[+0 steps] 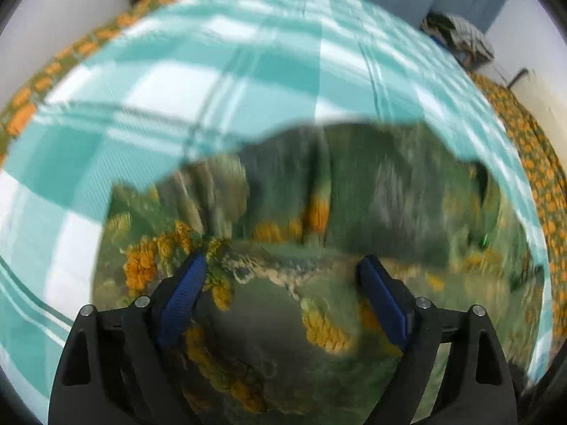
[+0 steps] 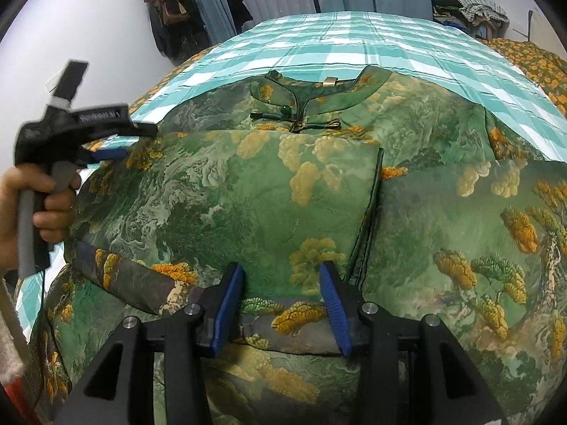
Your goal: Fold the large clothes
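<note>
I find the garment (image 2: 269, 191) — a green dress or robe printed with orange trees and mist, with a stand collar (image 2: 312, 97) and knot fastenings — spread face up on the teal-and-white checked bedspread (image 2: 407, 53), collar end away from me. One fold appears done: a panel from the left side lies turned over the middle of the body, its dark piped edge (image 2: 370, 212) running down just right of centre. A sleeve or similar strip (image 2: 149, 279) lies across the near part of the cloth, and the right side and lower skirt lie unfolded, so I judge the work less than half complete; the opposite side and the lengthwise folds remain. My right gripper (image 2: 281, 302) sits low over the near edge of the folded panel, its blue fingers (image 2: 226, 304) parted with cloth between them but not pinched. My left gripper (image 1: 283, 294) is likewise open, nothing clamped; its own view is blurred, with fabric close beneath it. From the right wrist view that tool shows at the garment's left edge, held in my left hand (image 2: 32, 209); whether it touches the cloth I cannot tell. A pile of other clothes (image 2: 467, 10) lies beyond the bed's far corner, well apart from the work.
</note>
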{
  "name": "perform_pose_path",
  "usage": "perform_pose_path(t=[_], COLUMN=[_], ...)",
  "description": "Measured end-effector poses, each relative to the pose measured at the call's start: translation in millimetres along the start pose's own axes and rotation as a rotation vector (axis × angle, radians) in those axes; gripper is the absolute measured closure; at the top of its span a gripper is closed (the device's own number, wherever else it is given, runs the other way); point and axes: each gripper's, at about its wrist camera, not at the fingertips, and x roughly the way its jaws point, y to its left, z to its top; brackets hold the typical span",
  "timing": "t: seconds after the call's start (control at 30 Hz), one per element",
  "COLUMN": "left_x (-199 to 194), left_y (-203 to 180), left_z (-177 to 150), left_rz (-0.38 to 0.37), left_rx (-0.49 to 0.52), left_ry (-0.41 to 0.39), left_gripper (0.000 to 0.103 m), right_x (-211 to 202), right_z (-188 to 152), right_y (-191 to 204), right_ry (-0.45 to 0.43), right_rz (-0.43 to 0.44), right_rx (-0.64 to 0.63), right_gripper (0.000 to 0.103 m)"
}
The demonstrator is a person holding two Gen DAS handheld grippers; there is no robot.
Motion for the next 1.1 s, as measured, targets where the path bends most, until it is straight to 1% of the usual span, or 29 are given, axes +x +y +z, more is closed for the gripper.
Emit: perform_pose_path(t=[0.07, 0.17, 0.33, 0.4, 0.43, 0.47, 0.5, 0.57, 0.63, 0.67, 0.73, 0.77, 0.8, 0.87, 0.93, 1.03, 1.07, 1.1], left_x=[-7, -25, -69, -90, -101, -112, -126, -152, -175, -184, -202, -209, -214, -216, -209, -196, -191, -186], left_y=[-3, -7, -17, -17, -15, -12, -8, 4, 20, 30, 52, 62, 72, 87, 94, 91, 90, 88], left_z=[-11, -33, -85, -111, -125, -139, -154, -181, -202, -211, -226, -232, -238, -248, -261, -277, -281, -284], left_rz=[0.006, 0.0, 0.022, 0.0, -0.012, -0.027, -0.042, -0.051, -0.064, -0.064, -0.061, -0.053, -0.051, -0.083, -0.122, -0.174, -0.198, -0.205], left_rx=[0.044, 0.101, 0.233, 0.262, 0.27, 0.277, 0.283, 0.284, 0.263, 0.246, 0.199, 0.172, 0.14, 0.097, 0.083, 0.086, 0.078, 0.071], left_ry=[-0.016, -0.007, 0.01, 0.036, 0.042, 0.049, 0.05, 0.039, 0.036, 0.036, 0.026, 0.022, 0.025, 0.052, 0.108, 0.175, 0.197, 0.206], left_gripper=[0.014, 0.014, 0.013, 0.013, 0.013, 0.013, 0.013, 0.013, 0.013, 0.013, 0.013, 0.013, 0.012, 0.01, 0.01, 0.01, 0.01, 0.01], right_x=[0, 0, -3, -12, -20, -33, -40, -68, -96, -116, -141, -160, -169, -201, -222, -243, -245, -247], right_z=[0, 0, 2, 2, -1, -8, -13, -35, -58, -78, -103, -121, -129, -157, -178, -206, -213, -219], right_y=[0, 0, 3, 5, 6, 5, 4, 0, -5, -13, -26, -41, -48, -78, -99, -129, -135, -139], right_ry=[0.0, 0.001, 0.021, 0.025, 0.022, 0.026, 0.03, 0.028, 0.006, 0.005, 0.005, 0.018, 0.028, 0.061, 0.095, 0.18, 0.208, 0.228], right_rz=[0.0, -0.002, -0.021, -0.035, -0.056, -0.085, -0.082, -0.035, -0.017, -0.016, -0.012, -0.007, -0.007, -0.012, -0.014, -0.018, -0.013, -0.011], right_rx=[-0.001, 0.0, -0.004, 0.007, 0.017, 0.041, 0.057, 0.088, 0.086, 0.086, 0.1, 0.12, 0.134, 0.186, 0.224, 0.269, 0.276, 0.281], right_gripper=[0.057, 0.057, 0.057, 0.057, 0.056, 0.055, 0.052, 0.05, 0.049, 0.049, 0.048, 0.048, 0.048, 0.047, 0.037, 0.036, 0.036, 0.036])
